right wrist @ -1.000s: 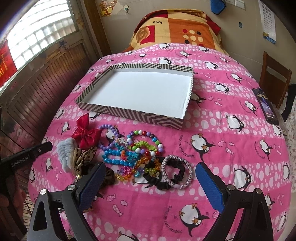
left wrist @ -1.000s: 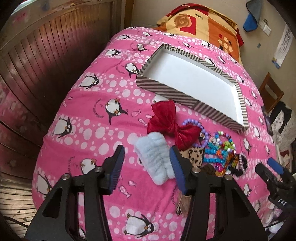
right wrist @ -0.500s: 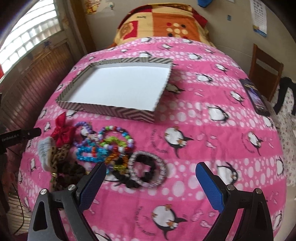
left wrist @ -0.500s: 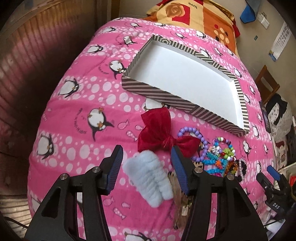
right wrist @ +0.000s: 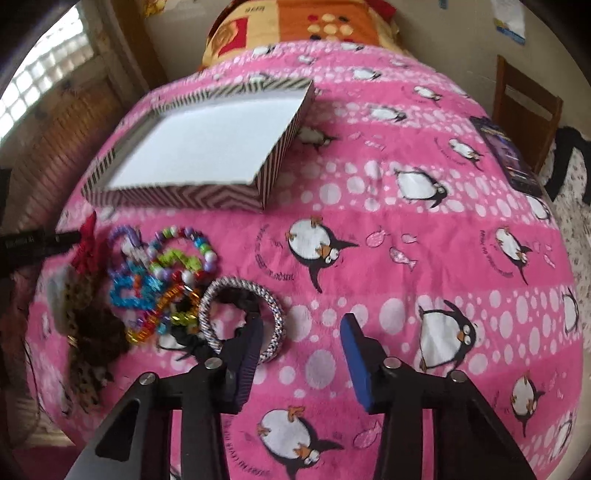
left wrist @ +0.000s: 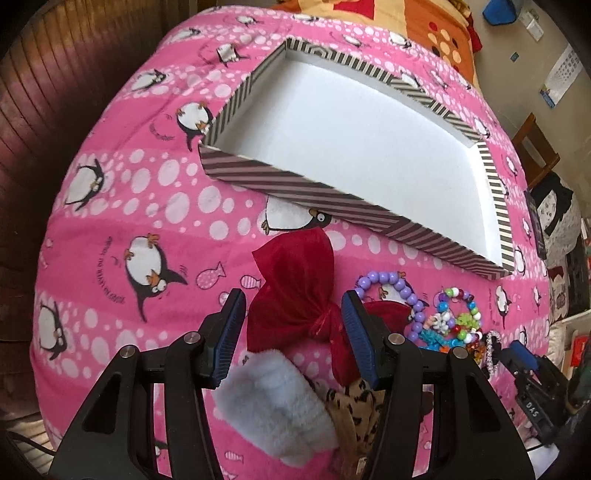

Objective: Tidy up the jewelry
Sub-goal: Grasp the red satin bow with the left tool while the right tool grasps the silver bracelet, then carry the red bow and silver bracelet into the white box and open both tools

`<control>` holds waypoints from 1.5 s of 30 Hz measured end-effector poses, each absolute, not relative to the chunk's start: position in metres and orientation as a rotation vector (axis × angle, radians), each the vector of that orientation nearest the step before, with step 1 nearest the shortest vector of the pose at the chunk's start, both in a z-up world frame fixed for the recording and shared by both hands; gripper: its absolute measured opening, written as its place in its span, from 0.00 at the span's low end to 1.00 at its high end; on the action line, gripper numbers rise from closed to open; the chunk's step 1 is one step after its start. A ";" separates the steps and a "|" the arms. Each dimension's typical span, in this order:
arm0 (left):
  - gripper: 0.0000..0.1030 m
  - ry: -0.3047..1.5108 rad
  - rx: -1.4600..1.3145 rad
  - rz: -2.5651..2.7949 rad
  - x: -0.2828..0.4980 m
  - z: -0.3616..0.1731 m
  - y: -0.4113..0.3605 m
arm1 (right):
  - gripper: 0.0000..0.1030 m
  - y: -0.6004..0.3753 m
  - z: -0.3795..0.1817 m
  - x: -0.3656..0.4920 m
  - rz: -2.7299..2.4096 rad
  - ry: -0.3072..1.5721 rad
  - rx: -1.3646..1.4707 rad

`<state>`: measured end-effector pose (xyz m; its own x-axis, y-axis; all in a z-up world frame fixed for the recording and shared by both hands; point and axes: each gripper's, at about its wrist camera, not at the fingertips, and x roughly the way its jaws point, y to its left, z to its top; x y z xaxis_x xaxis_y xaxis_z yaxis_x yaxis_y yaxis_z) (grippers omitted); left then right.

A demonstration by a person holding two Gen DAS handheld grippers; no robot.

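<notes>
A striped box (left wrist: 273, 179) with a white inside lies open on the pink penguin blanket; it also shows in the right wrist view (right wrist: 184, 194). My left gripper (left wrist: 293, 325) is open, its jaws on either side of a red bow (left wrist: 295, 291). A pale blue fluffy scrunchie (left wrist: 273, 402) and a leopard-print clip (left wrist: 351, 406) lie under it. Bead bracelets (left wrist: 443, 321) lie to the right. My right gripper (right wrist: 301, 349) is open, with its left finger (right wrist: 247, 354) inside a silver woven ring (right wrist: 240, 317). Coloured bead bracelets (right wrist: 162, 273) lie left of it.
An orange patterned pillow (right wrist: 314, 26) sits at the head of the bed. A dark phone (right wrist: 509, 155) lies near the bed's right edge, beside a wooden chair (right wrist: 528, 107). A wooden panelled wall (left wrist: 55, 74) runs along the left side.
My left gripper has moved forward from the blue scrunchie to straddle the red bow. My right gripper has moved forward and down, narrowed, and its left finger now sits in the silver ring.
</notes>
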<state>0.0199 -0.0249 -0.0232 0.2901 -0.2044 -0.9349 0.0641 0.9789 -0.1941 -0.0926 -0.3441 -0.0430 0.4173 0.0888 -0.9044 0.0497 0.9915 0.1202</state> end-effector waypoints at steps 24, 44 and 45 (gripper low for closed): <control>0.17 1.196 -0.210 -0.240 0.018 0.001 -0.013 | 0.07 -0.354 -0.012 -0.092 0.040 1.009 0.166; 0.17 1.107 -0.103 -0.151 0.091 0.045 -0.006 | 0.07 -0.257 0.025 0.015 0.213 0.974 0.038; 0.17 1.115 -0.090 -0.148 0.098 0.042 -0.007 | 0.07 -0.248 0.021 0.025 0.218 0.988 0.027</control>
<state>0.0981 -0.0068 0.0422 0.4319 -0.1637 -0.8869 0.0734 0.9865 -0.1463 0.0251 -0.2478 0.0211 0.5306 0.1948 -0.8250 -0.1705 0.9779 0.1213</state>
